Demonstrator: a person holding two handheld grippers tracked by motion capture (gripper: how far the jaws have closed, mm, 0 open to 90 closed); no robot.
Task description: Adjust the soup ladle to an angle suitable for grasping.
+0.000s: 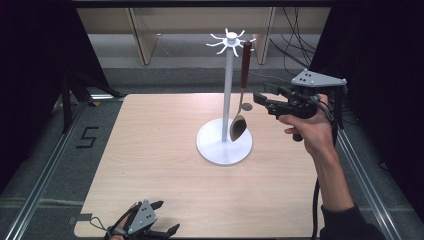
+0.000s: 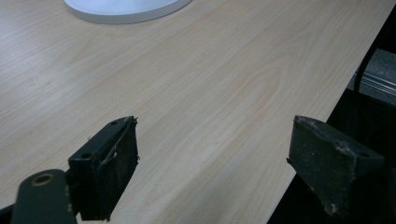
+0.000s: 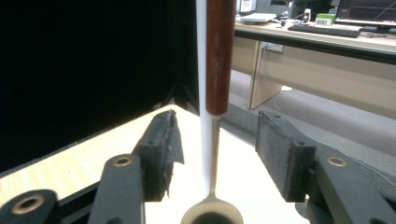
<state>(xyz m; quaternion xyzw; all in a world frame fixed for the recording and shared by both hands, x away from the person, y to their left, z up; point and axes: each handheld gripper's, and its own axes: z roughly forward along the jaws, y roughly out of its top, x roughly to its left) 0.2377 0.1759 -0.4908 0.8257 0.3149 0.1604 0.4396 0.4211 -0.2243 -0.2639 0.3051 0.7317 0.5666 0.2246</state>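
A spoon [image 1: 241, 95] hangs from a hook of the white rack [image 1: 227, 100] at mid-table, its red-brown handle up, its bowl low beside the pole and above the round base. The right gripper [image 1: 260, 96] is held level just to its right, jaws open; the right gripper view puts the thin metal neck [image 3: 214, 154] between them, untouched. Closing off-centre could set the spoon swinging or knock it off its hook, and a hard sideways pull might tip the slender rack. The handle looks glossy, the bowl brassy and worn. The left gripper [image 1: 150, 225] rests at the table's [image 1: 150, 165] near edge, jaws wide apart and empty
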